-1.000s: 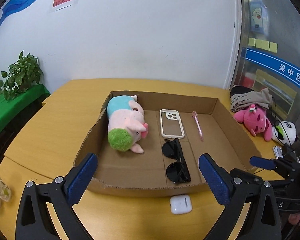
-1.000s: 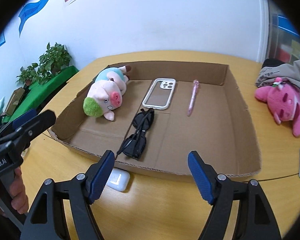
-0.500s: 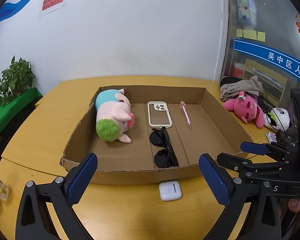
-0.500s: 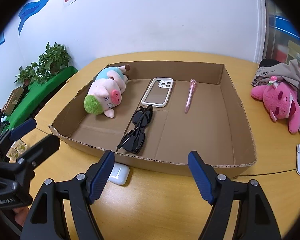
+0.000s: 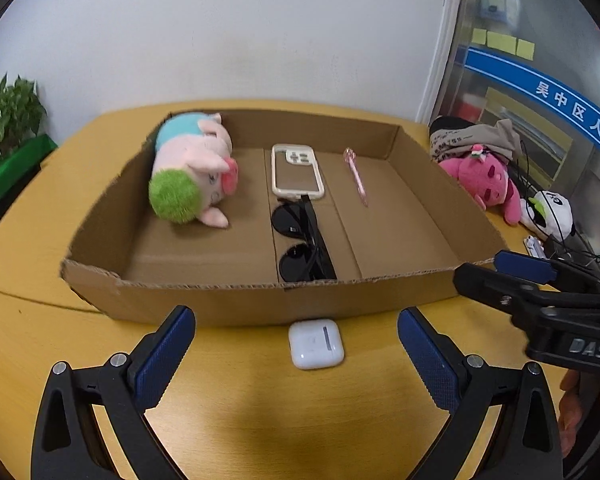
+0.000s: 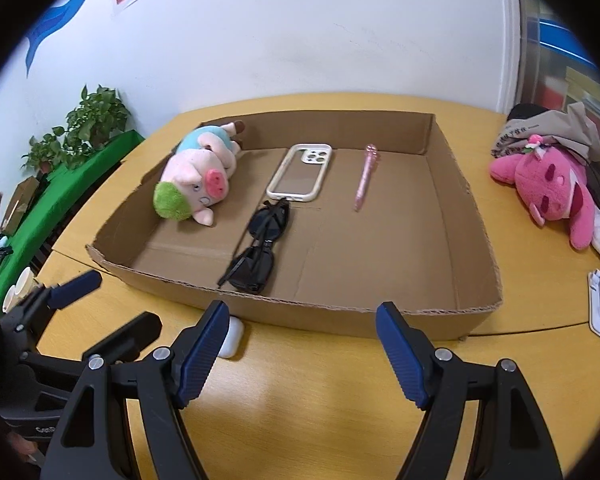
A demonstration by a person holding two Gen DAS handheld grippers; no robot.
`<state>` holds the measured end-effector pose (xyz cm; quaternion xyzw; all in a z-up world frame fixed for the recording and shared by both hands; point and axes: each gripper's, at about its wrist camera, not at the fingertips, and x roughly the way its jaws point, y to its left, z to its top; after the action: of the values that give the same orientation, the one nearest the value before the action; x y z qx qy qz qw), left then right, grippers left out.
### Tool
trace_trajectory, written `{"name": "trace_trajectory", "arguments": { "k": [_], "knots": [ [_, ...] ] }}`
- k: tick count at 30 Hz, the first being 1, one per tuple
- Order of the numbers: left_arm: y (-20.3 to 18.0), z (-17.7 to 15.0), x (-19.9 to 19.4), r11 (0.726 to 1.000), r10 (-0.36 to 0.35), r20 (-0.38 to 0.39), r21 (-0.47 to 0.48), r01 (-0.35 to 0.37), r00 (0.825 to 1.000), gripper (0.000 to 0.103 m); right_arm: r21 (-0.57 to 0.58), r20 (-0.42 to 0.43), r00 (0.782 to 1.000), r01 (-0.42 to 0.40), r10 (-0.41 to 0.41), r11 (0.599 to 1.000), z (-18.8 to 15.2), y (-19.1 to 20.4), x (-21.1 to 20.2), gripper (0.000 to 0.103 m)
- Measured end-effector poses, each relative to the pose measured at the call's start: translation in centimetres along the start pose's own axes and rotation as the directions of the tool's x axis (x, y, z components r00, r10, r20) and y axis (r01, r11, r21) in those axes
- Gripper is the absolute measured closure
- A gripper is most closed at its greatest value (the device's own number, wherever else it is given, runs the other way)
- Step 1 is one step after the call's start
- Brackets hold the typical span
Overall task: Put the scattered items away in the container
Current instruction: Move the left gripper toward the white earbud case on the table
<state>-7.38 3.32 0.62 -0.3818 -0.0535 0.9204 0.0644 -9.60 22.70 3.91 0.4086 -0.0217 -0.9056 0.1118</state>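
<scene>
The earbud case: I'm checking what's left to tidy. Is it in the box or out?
Out. The white earbud case lies on the table just outside the cardboard box's near wall, lid closed.

— Black plastic left gripper (image 5: pixel 296 354), ribbed blue pads, silver screws at the lower corners of the frame?
— Same build on the right gripper (image 6: pixel 300 354); white "DAS" lettering at its side.

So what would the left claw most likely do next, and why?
Probably ease forward and down until the white earbud case sits between its fingers, then close. The left gripper is open and empty, aimed right at the case, which lies on the table just outside the cardboard box. The plush pig, phone case, sunglasses and pen are already inside.
</scene>
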Motion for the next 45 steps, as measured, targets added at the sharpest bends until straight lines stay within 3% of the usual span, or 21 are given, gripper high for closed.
{"name": "trace_trajectory", "arguments": {
  "k": [5, 10, 20, 28, 32, 37, 42, 45],
  "knots": [
    [0.1, -0.8, 1.9, 0.999, -0.036, -0.057, -0.036, 0.034, 0.998, 0.000, 0.008, -0.003, 1.000, -0.004, 0.004, 1.000, -0.4, -0.6, -0.1, 0.027],
    [0.2, -1.5, 3.9, 0.999, -0.020, -0.104, -0.043, 0.016, 0.994, 0.002, 0.025, -0.016, 1.000, -0.004, 0.004, 1.000, -0.8, -1.3, 0.1, 0.027],
    [0.7, -2.7, 7.4, 0.997, -0.025, -0.208, -0.083, 0.007, 0.978, 0.028, 0.022, -0.034, 0.999, -0.011, 0.012, 1.000, -1.4, -1.6, 0.7, 0.027],
    [1.1, -3.1, 7.2, 0.991, -0.113, -0.202, -0.098, 0.094, 0.973, 0.045, 0.036, -0.063, 0.998, -0.022, 0.024, 0.999, -1.8, -1.8, 1.5, 0.027],
    [0.6, -3.5, 6.8, 0.995, -0.104, -0.210, -0.020, 0.103, 0.972, 0.057, 0.032, -0.086, 0.995, -0.045, 0.048, 0.998, -2.0, -1.5, 2.0, 0.027],
    [0.8, -4.3, 6.0, 0.994, -0.101, -0.209, 0.023, 0.108, 0.973, 0.057, 0.024, -0.126, 0.988, -0.085, 0.087, 0.996, -2.6, -0.7, 2.8, 0.027],
    [1.2, -3.4, 5.9, 0.997, -0.074, -0.185, 0.009, 0.077, 0.980, 0.022, 0.027, -0.164, 0.980, -0.110, 0.113, 0.994, -3.3, 0.1, 3.8, 0.027],
    [0.6, -2.8, 6.5, 0.996, -0.073, -0.183, 0.040, 0.081, 0.980, 0.020, 0.021, -0.167, 0.979, -0.116, 0.118, 0.993, -3.3, 0.5, 3.8, 0.027]
  ]
}}
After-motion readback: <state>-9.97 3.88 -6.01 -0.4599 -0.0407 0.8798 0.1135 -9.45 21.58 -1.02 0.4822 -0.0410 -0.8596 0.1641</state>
